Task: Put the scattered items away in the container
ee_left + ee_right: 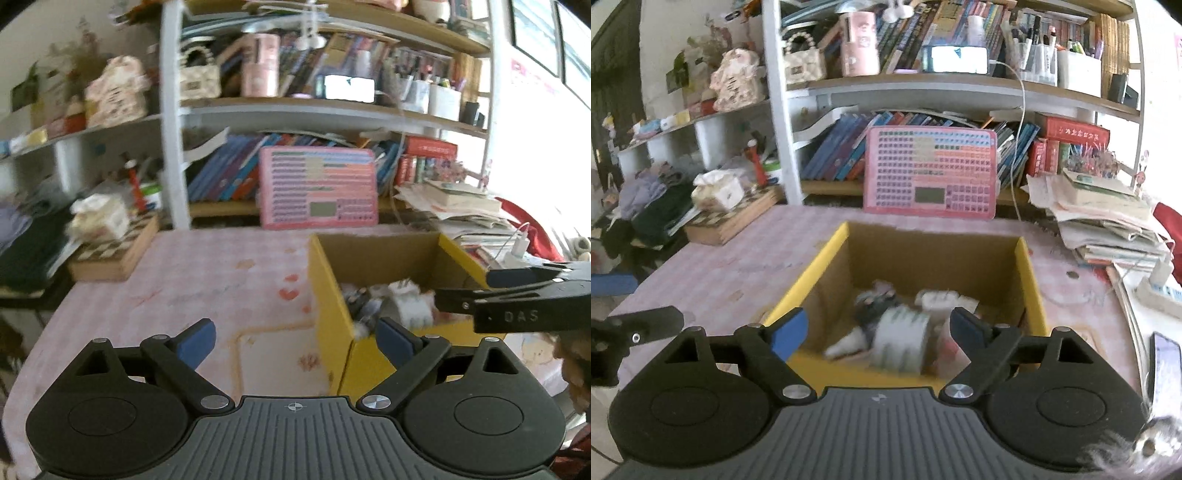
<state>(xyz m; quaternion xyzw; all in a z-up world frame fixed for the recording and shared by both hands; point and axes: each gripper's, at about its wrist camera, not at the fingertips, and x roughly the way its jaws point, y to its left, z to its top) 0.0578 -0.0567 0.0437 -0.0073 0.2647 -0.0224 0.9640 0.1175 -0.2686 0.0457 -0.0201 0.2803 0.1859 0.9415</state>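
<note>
Both tongs stand open and empty. The right tongs (877, 336) hover over the yellow box (1030, 280), whose jumbled items (901, 338) fill the lower centre. The left tongs (295, 345) sit beside the box's left wall on the pink surface (184, 280).

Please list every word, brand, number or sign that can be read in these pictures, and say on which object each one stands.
"DAS": on the black body of the right gripper, seen in the left wrist view.
Pink chart board: rows of small marks, too small to read.
Red box on the shelf: yellow characters, too blurred to read.
Book spines: too small and blurred to read.
</note>
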